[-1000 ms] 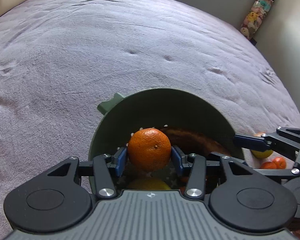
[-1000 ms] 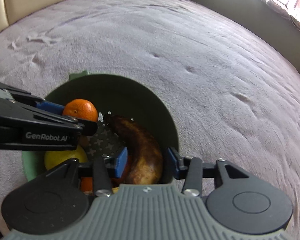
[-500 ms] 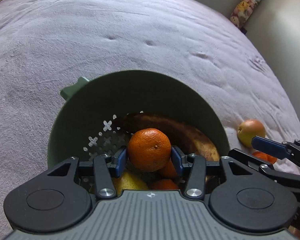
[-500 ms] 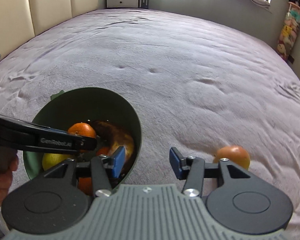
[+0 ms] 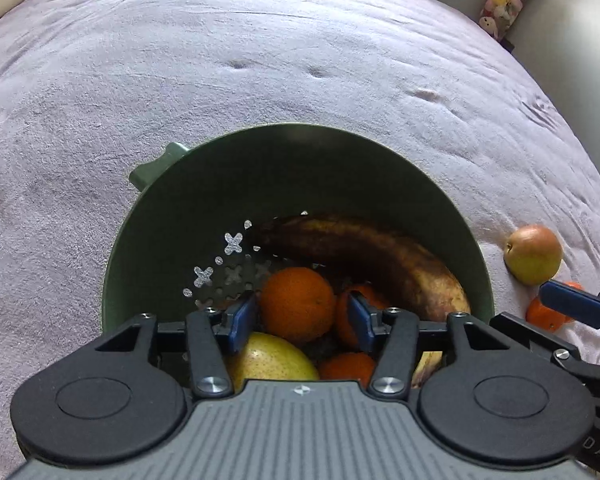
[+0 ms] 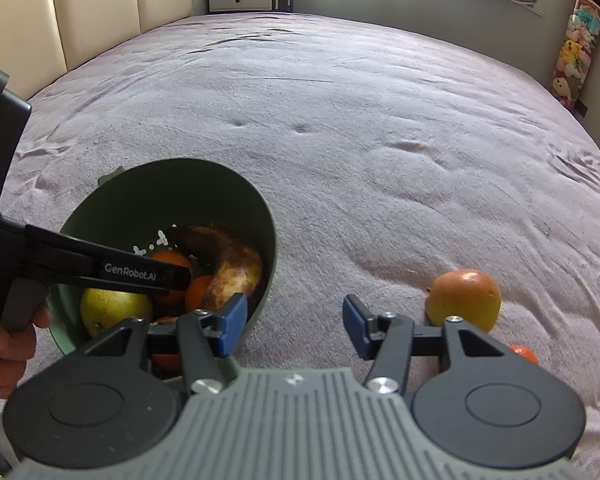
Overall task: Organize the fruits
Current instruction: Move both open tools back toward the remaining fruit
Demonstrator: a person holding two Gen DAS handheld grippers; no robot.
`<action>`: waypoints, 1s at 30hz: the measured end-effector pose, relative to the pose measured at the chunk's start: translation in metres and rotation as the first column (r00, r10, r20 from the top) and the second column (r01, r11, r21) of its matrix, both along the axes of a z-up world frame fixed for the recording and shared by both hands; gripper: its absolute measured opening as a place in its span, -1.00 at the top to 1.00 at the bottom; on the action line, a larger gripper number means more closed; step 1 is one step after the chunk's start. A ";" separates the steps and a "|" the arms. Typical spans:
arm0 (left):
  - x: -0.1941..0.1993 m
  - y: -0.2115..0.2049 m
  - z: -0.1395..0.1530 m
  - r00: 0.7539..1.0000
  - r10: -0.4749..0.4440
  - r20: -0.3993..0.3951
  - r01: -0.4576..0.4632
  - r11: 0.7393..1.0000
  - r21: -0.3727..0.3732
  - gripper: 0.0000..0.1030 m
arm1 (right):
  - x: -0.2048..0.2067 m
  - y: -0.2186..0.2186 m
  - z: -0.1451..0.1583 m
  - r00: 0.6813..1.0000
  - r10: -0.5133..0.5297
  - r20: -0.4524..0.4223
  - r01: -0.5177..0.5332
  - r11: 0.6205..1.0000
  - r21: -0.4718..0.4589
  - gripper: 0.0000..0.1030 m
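A green colander bowl (image 5: pixel 204 200) sits on the bed and holds a brown banana (image 5: pixel 372 256), a yellow pear (image 5: pixel 272 360) and several tangerines. My left gripper (image 5: pixel 300 320) reaches into the bowl with its jaws opening. A tangerine (image 5: pixel 296 304) lies between the pads, resting on the other fruit, with a gap at the right pad. My right gripper (image 6: pixel 294 324) hovers over bare blanket right of the bowl (image 6: pixel 228 184), jaws opening with nothing between them. An apple (image 6: pixel 464 300) and a loose tangerine (image 6: pixel 522 354) lie to its right.
The mauve blanket (image 6: pixel 340 120) covers the whole bed. A padded headboard (image 6: pixel 92 12) and a white cabinet (image 6: pixel 244 0) stand at the far left, and hanging plush toys (image 6: pixel 576 52) at the far right. A hand (image 6: pixel 4 340) holds the left gripper's handle.
The left jaws have spread and let go of the tangerine, which now sits lower in the bowl. The right gripper swung from over the bowl to the right, and its jaws widened.
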State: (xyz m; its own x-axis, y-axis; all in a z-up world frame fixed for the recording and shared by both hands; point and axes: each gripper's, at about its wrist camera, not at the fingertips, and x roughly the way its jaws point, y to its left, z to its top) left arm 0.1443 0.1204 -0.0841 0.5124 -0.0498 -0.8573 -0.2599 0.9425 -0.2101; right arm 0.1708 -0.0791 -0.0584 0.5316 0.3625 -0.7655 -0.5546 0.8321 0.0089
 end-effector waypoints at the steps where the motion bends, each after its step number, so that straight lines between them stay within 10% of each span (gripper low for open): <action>1: -0.001 0.000 0.001 1.000 0.000 0.002 0.000 1.000 -0.001 -0.27 | -0.001 -0.001 0.001 1.000 -0.002 -0.001 0.002 1.000 0.002 -0.02; 18: -0.034 -0.048 0.058 0.984 -0.106 0.142 0.093 0.991 0.091 -0.27 | -0.034 -0.051 0.032 0.988 -0.149 0.049 0.146 0.987 0.073 -0.49; 30: -0.055 -0.108 0.074 0.925 -0.283 0.254 0.254 0.957 0.141 -0.27 | -0.051 -0.119 0.021 0.939 -0.345 -0.001 0.344 0.935 0.088 -0.49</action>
